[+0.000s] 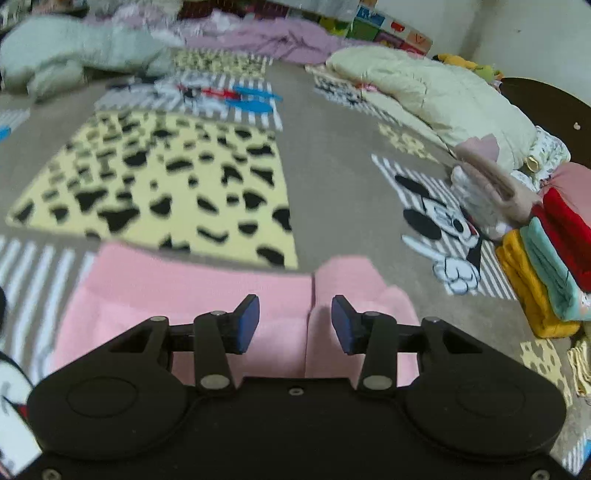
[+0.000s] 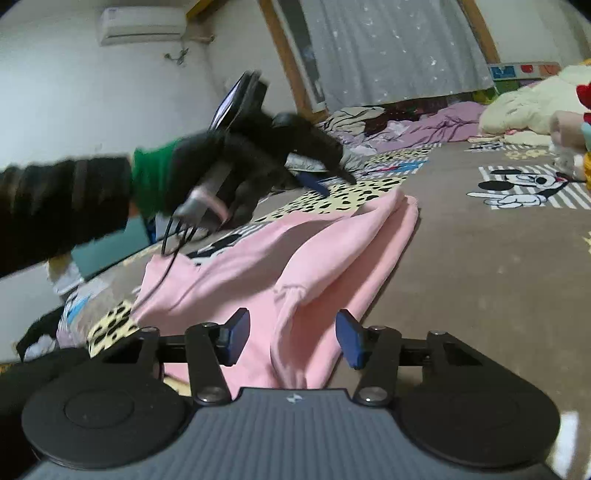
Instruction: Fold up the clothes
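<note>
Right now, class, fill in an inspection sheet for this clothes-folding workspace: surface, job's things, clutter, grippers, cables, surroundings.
Surface: patchwork blanket with leopard-spot, striped and cartoon-mouse panels.
Job's things: pink garment lying partly folded near both grippers; stack of folded clothes at the blanket's edge.
Clutter: cream quilt, purple bedding, pale green bundle.
Grippers: left gripper open above the pink garment; right gripper open, cloth between its pads but not pinched.
Cables: black cable hanging from the left gripper's handle onto the garment.
Surroundings: air conditioner on the wall, curtain.
</note>
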Tool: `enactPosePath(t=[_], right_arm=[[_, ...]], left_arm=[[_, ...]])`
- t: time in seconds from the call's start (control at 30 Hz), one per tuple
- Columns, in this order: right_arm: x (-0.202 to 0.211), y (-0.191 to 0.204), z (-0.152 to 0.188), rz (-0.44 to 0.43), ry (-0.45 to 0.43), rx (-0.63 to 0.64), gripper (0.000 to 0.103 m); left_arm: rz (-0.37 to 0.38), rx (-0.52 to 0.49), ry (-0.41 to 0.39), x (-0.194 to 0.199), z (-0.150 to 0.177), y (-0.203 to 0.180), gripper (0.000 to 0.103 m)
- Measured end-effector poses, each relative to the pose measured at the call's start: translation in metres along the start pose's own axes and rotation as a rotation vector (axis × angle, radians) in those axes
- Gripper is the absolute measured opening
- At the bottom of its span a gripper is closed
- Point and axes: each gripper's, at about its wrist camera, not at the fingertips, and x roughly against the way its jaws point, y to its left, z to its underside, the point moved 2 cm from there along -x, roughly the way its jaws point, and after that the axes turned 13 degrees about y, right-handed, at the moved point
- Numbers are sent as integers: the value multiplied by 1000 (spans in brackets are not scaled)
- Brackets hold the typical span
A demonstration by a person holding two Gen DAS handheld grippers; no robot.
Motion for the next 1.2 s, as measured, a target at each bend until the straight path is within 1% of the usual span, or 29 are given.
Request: enactPosePath(t=[0.13, 0.2, 0.23, 0.27, 0.33, 0.37, 0.43, 0.5, 0.6, 0.7, 0.73, 0.77, 0.8, 0.9, 0.97, 1.07, 1.1, 1.2], right_arm=[[-14, -2, -7, -23, -2, -61, 53], [-21, -5, -10, -22, 4, -88, 53], [-24, -8, -11, -26, 13, -110, 50], [-25, -12, -11, -36, 19, -132, 47], [-29, -18, -10, -57, 32, -175, 31], [-29, -22, -9, -72, 35, -197, 29], [-30, -28, -7, -99, 39, -236, 18], [-30, -33, -5, -117, 44, -268, 17], [-32, -40, -5, -137, 45, -298, 17], [-36, -41, -3, -140, 65, -302, 16], [-37, -40, -2, -138, 72, -300, 16], [-37, -39, -3, -138, 74, -300, 16], [-38, -39, -3, -137, 76, -300, 16], [-37, -42, -4, -147, 70, -324, 16], [-36, -42, -5, -151, 63, -330, 16], [-34, -43, -6, -158, 51, -338, 20], [-33, -43, -6, -159, 46, -341, 21], [-31, -45, -8, -162, 33, -351, 21]], left_arm=[[83, 39, 24, -19, 5, 2, 41], [137, 49, 20, -20, 4, 2, 32], [169, 53, 19, -21, 4, 2, 20], [176, 33, 18, -21, 5, -1, 9], [190, -7, 16, -20, 7, -5, 3], [197, -28, 15, -19, 7, -8, 1], [221, -58, -25, -9, 6, -11, 0], [240, -77, -67, 1, 4, -13, 0], [200, -90, -85, -1, -2, -13, 0], [96, -131, -14, -22, -2, -17, 1], [86, -123, -10, -21, 0, -13, 11], [76, -116, -6, -19, 1, -10, 23], [67, -108, -2, -17, 3, -6, 30], [117, -44, -35, 7, 21, 12, 31], [152, 1, -32, 20, 40, 24, 31], [240, 65, -13, 33, 71, 33, 31], [266, 81, -4, 35, 79, 34, 31], [306, 120, 15, 37, 94, 28, 31]])
